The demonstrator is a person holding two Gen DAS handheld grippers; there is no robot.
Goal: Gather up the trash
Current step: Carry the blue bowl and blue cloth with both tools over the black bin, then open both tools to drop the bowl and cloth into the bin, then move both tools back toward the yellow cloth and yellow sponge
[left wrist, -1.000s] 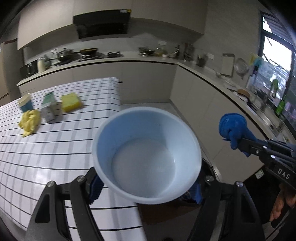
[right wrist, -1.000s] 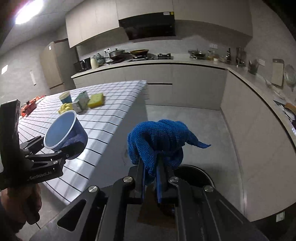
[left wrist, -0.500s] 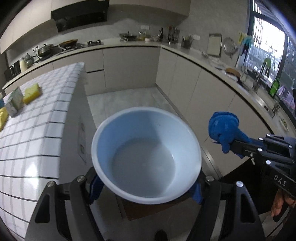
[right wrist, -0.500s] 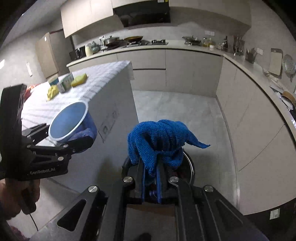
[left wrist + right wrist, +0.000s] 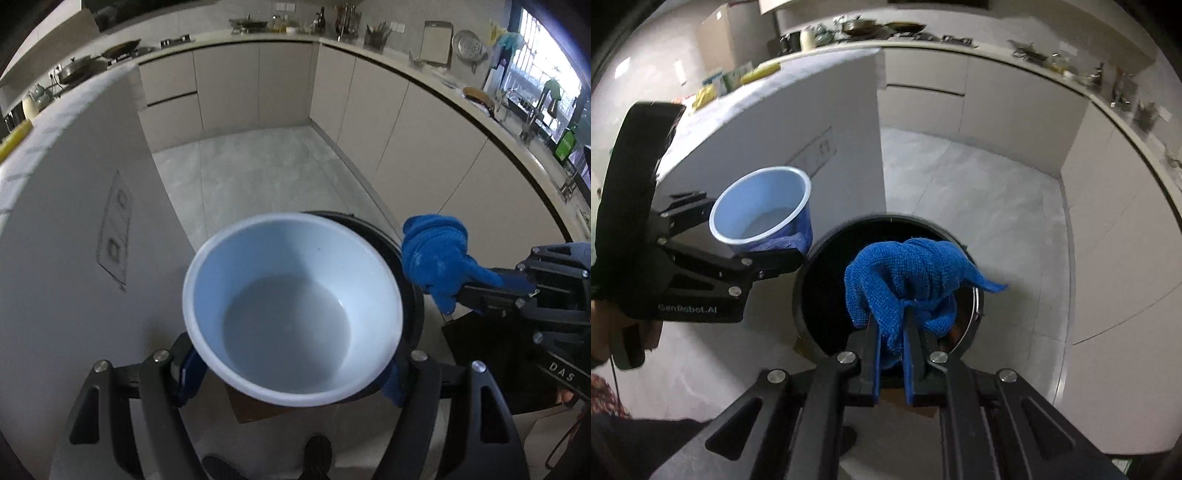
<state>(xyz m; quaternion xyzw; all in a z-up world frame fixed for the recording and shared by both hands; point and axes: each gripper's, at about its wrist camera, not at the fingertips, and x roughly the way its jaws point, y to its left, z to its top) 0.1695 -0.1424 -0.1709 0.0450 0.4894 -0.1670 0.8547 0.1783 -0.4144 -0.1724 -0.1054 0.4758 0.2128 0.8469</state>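
Both grippers loaded above the black bin [image 5: 820,295]. Left gripper [image 5: 291,365] clamps the blue cup [image 5: 291,310]; right gripper [image 5: 890,332] pinches the blue cloth [image 5: 908,280].

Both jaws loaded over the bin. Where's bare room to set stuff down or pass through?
Bare: the grey floor beyond the trash bin, bordered by the island wall and the cabinets. Crowded: over the bin mouth, where the blue cloth in the right gripper and the cup in the left gripper hang.
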